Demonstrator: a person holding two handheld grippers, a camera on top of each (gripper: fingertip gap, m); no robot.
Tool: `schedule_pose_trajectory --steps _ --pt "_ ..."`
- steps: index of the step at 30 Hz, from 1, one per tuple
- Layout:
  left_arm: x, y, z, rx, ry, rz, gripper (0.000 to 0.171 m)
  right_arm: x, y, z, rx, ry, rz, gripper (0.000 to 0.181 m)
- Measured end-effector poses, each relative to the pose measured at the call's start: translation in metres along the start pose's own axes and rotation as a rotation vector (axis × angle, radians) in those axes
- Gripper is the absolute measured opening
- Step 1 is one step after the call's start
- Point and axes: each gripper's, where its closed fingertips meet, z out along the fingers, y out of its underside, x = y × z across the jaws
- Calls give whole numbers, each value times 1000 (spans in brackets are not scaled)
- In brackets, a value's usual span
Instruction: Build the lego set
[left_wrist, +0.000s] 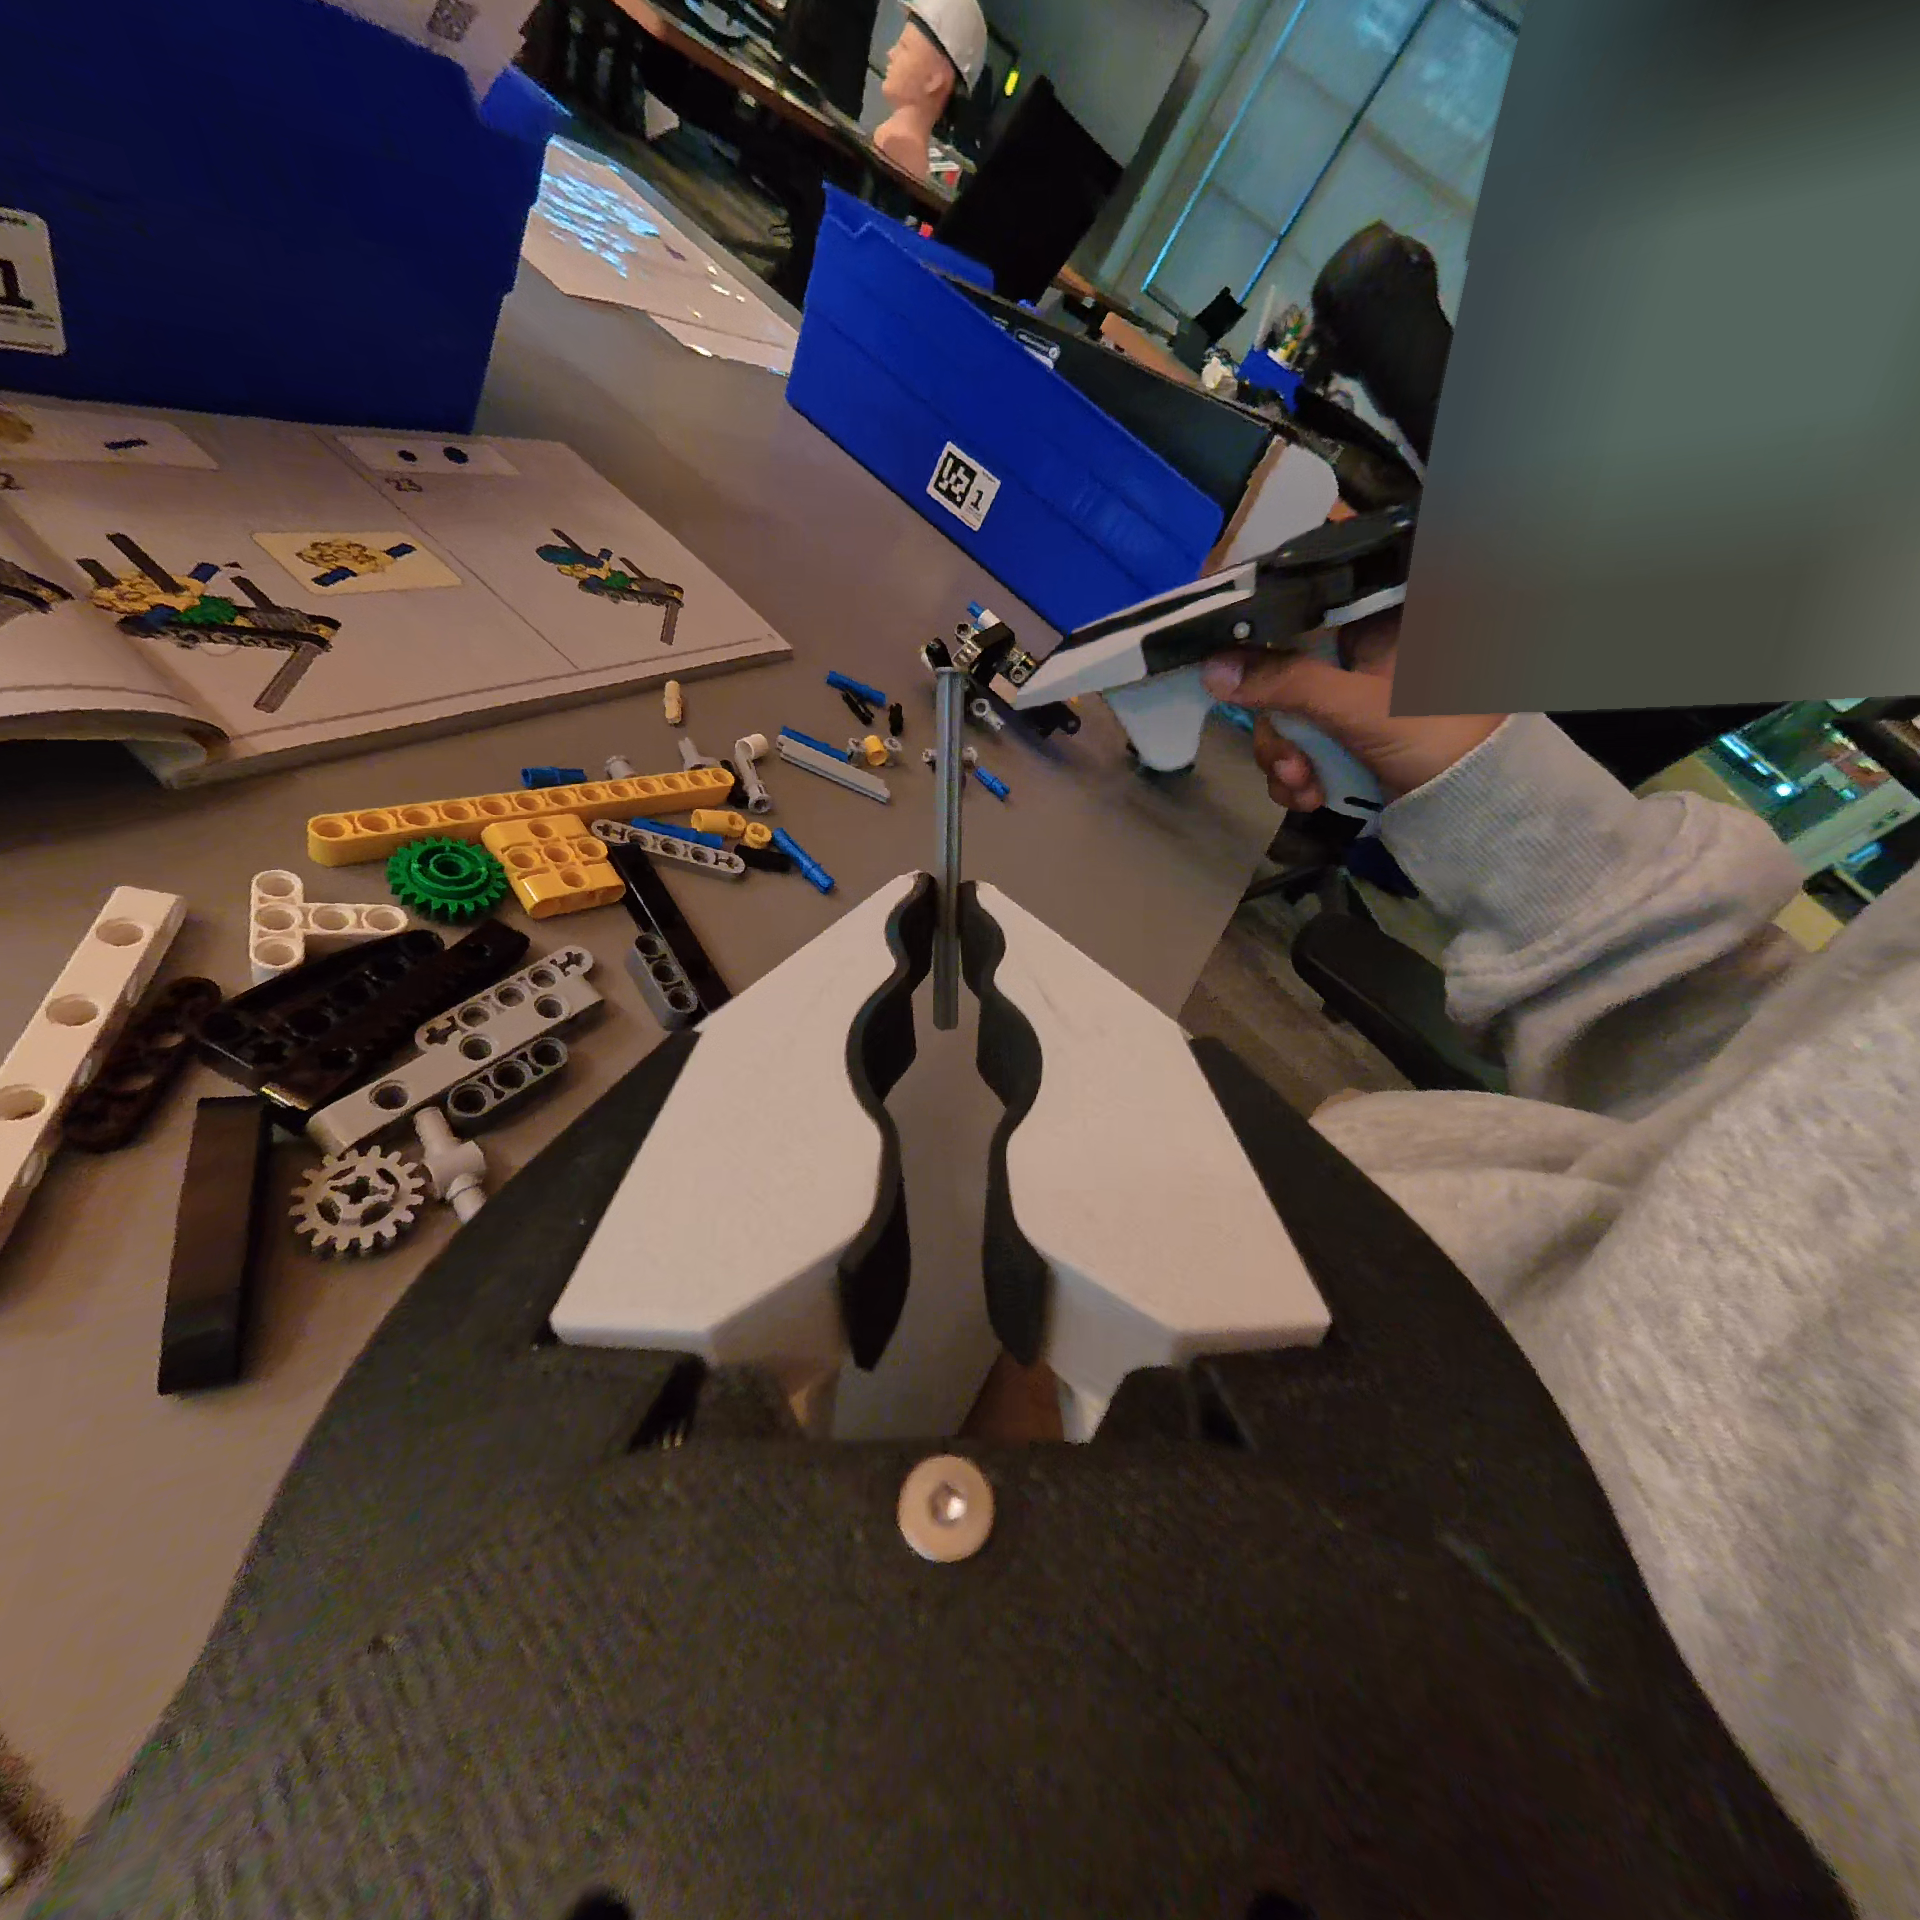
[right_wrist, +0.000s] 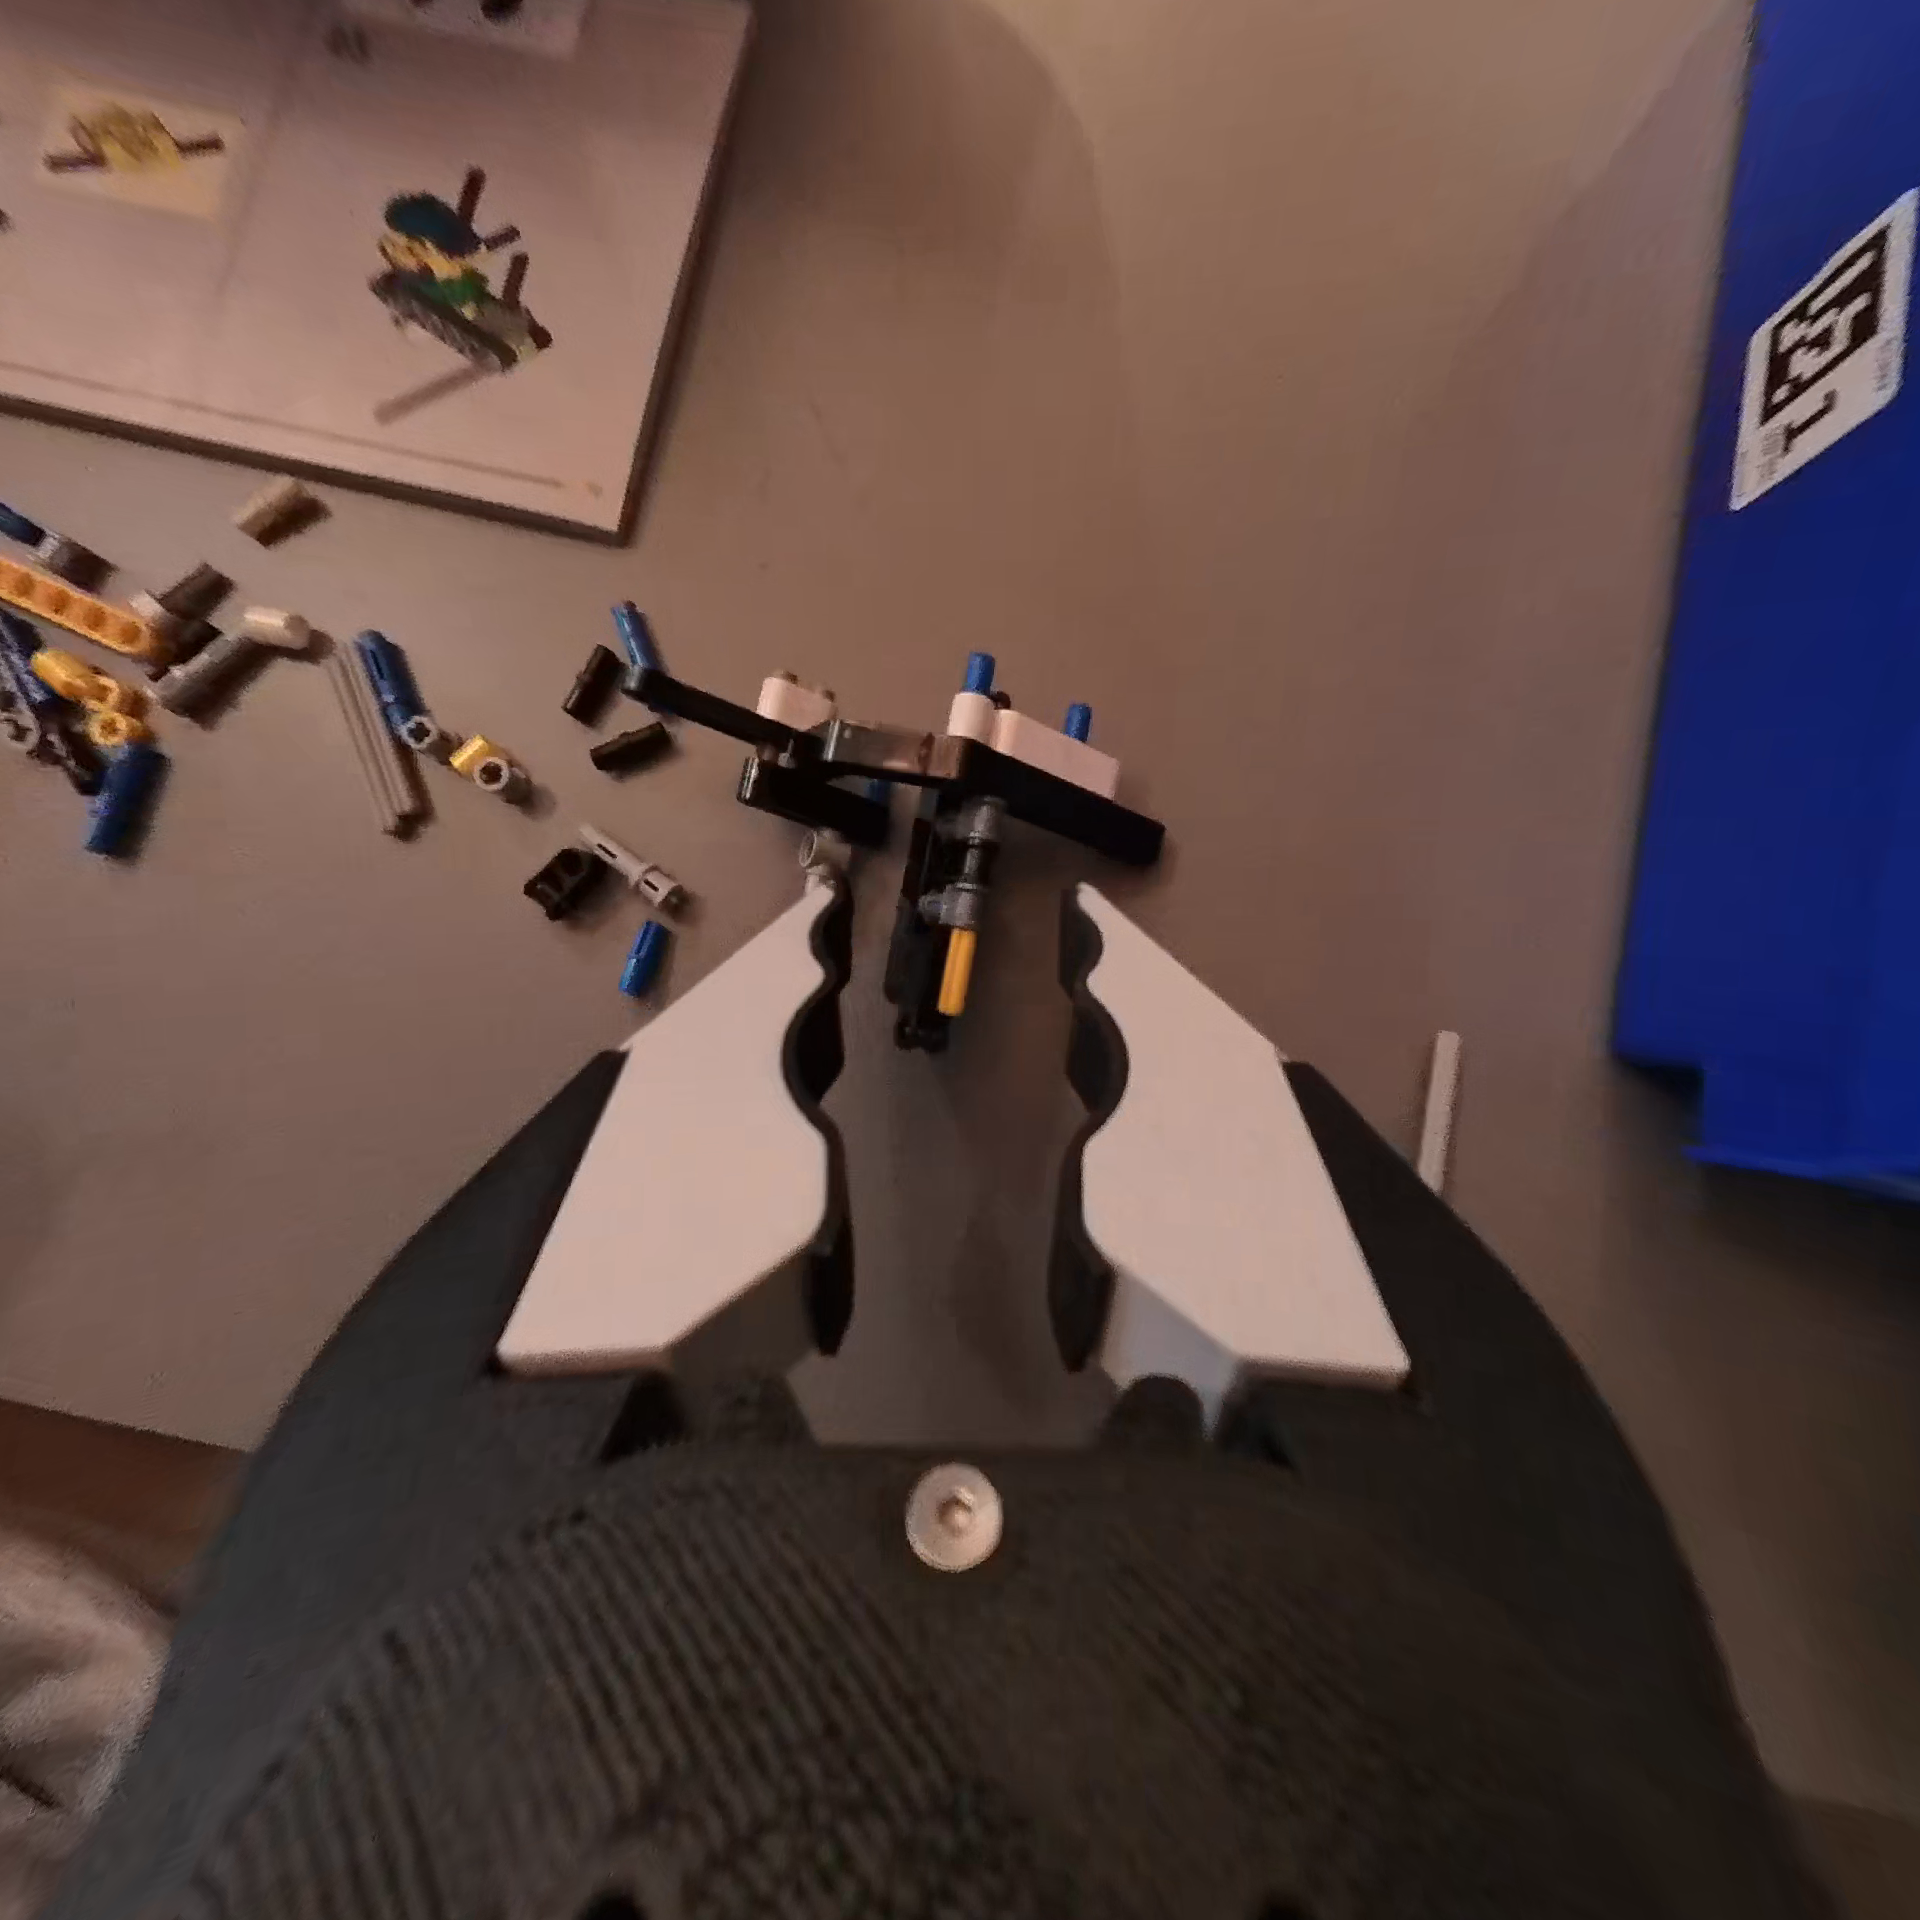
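My left gripper (left_wrist: 945, 888) is shut on a long grey axle (left_wrist: 947, 790) that sticks forward and up from its tips, above the grey table (left_wrist: 1091, 831). My right gripper (right_wrist: 951, 904) is open, its tips just short of a small black, white and blue sub-assembly (right_wrist: 935, 764) on the table; a black part with a yellow pin (right_wrist: 954, 971) reaches in between the fingers. The right gripper also shows in the left wrist view (left_wrist: 1101, 655), held by a hand, beside that sub-assembly (left_wrist: 982, 649). Loose pieces lie at left: a yellow beam (left_wrist: 520, 810), a green gear (left_wrist: 447, 876), black beams (left_wrist: 353, 997).
An open instruction booklet (left_wrist: 343, 582) lies at the back left. Blue bins stand behind it (left_wrist: 260, 208) and to the right (left_wrist: 987, 457); the right bin shows close by in the right wrist view (right_wrist: 1808, 623). A grey sleeve (left_wrist: 1610, 1039) crosses the right side. Small blue pins (right_wrist: 639, 956) are scattered about. Some 25 centimetres of space lies between my two pairs of fingers. The right gripper is farther from the green gear (left_wrist: 447, 876), some 25 centimetres, than the left, some 11 centimetres.
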Motion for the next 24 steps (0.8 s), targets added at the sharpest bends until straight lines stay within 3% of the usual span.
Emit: schedule_pose_trajectory --steps 5,11,16,24 --pt "-3 -3 -2 10 0 -14 1 -1 -1 9 -43 25 -50 18" --pt "-5 -4 -4 17 -2 -24 2 18 -16 10 -33 125 -120 9" --pt "-7 -4 -4 16 -5 -26 2 43 -28 15 -42 273 -227 10" --pt "-9 -3 -3 13 -10 -34 2 48 -32 19 -57 287 -257 14"
